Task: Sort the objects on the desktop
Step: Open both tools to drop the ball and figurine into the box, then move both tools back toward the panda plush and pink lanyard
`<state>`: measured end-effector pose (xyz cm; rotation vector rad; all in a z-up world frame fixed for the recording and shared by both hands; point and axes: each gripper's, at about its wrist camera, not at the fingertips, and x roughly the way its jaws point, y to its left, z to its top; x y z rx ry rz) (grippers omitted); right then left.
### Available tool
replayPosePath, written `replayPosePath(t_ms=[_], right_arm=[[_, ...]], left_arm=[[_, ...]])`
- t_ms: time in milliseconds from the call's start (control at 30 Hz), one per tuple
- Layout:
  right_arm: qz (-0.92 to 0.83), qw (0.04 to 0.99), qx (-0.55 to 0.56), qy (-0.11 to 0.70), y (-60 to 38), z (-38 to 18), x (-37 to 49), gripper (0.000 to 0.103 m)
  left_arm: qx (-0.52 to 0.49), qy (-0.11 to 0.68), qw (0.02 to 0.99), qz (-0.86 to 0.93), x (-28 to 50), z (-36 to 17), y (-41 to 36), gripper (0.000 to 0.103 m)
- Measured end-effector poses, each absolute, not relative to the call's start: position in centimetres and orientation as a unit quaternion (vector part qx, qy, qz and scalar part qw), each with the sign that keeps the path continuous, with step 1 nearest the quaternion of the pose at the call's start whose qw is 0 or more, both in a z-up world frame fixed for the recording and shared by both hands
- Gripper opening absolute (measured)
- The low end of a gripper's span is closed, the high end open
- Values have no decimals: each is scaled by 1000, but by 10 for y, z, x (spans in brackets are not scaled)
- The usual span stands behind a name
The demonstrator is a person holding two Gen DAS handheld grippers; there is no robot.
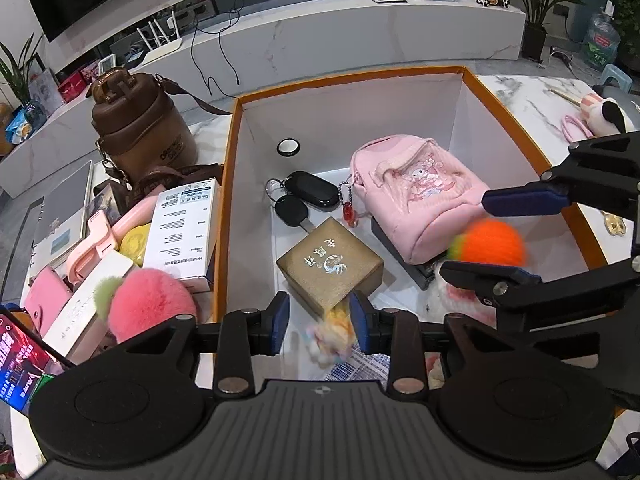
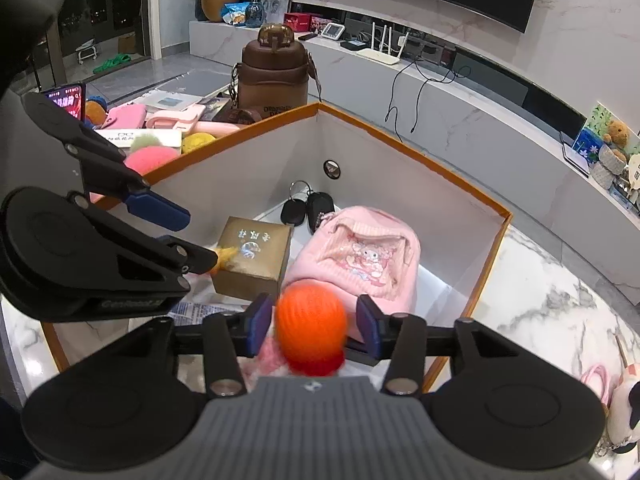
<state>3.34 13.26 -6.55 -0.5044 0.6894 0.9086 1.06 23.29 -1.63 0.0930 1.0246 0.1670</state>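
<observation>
With keys (image 1: 304, 196), pink bag (image 1: 416, 196) and gold box (image 1: 330, 266) already boxed, both grippers' fingers stand apart, orange toy (image 2: 310, 328) between the right gripper's (image 2: 312, 326), pastel toy (image 1: 330, 330) between the left gripper's (image 1: 320, 322), clutter beyond the left fingers remaining.

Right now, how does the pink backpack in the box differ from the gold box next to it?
The backpack is pink, soft and rounded; the gold box is brownish gold, hard-edged and square. The backpack is the larger of the two. The backpack bears a cartoon picture on its front; the gold box bears shiny lettering on its lid. Both lie inside the orange-rimmed box, close together.
</observation>
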Motion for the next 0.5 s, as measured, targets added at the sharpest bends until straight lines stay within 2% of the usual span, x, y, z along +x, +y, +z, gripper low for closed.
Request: replayPosePath(t_ms=[33, 67, 500], right_arm=[[426, 812, -235, 322, 132, -65, 33, 53], [425, 813, -237, 320, 133, -65, 33, 53], [422, 822, -231, 306, 129, -60, 34, 54]], left_arm=[[46, 488, 868, 83, 10, -16, 233, 59], [47, 487, 868, 88, 10, -15, 233, 61], [47, 473, 875, 90, 10, -6, 232, 61]])
